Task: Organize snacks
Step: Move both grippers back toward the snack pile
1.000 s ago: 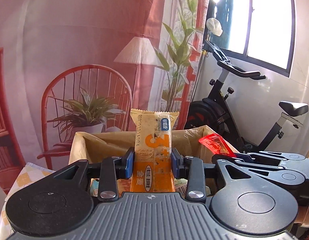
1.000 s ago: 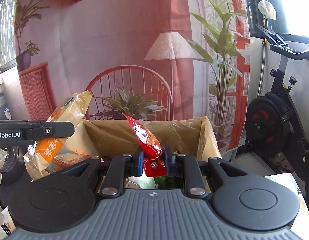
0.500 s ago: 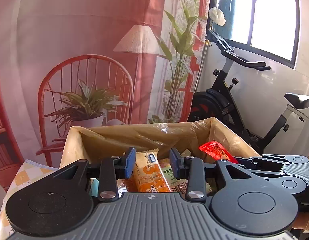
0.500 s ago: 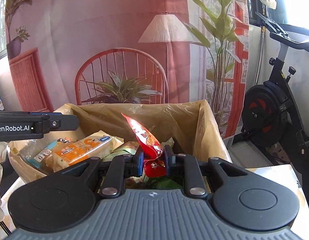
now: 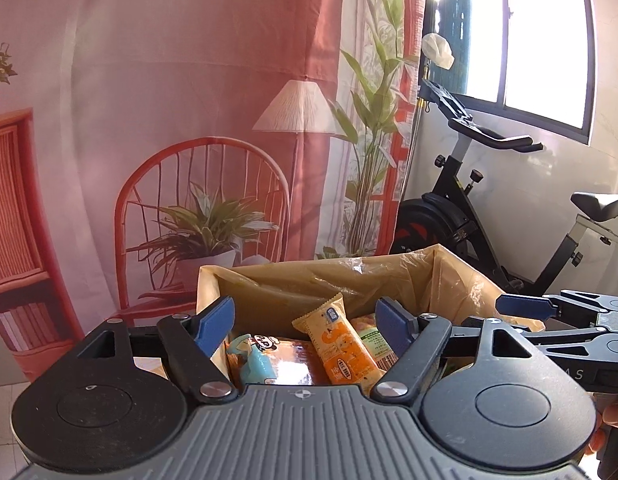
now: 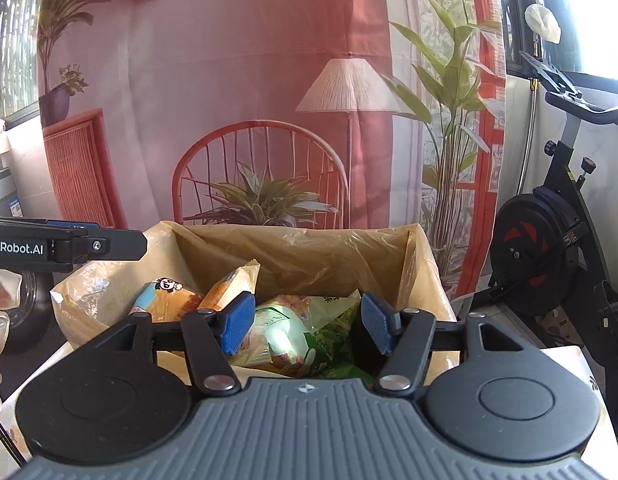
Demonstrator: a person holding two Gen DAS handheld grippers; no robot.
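Note:
A box lined with a tan plastic bag (image 5: 321,276) (image 6: 293,252) holds several snack packets. My left gripper (image 5: 305,320) is open and empty just above the box's near edge. The orange snack bar (image 5: 341,344) lies loose in the box, leaning on other packets, next to a packet with a cartoon panda (image 5: 257,356). My right gripper (image 6: 307,320) is open and empty over the box's right half, above a pale green and yellow packet (image 6: 285,328). The orange bar (image 6: 229,284) and panda packet (image 6: 165,292) lie left of it. The red packet is not visible.
An exercise bike (image 5: 489,216) (image 6: 549,248) stands to the right of the box. A printed backdrop with a red chair (image 6: 261,184) hangs behind it. The right gripper's fingers (image 5: 525,306) show at the right in the left wrist view; the left gripper's arm (image 6: 69,244) shows at the left.
My left gripper let go of the orange snack bar, which now lies in the box, and opened wide. My right gripper released the red packet and opened; that packet has dropped from view.

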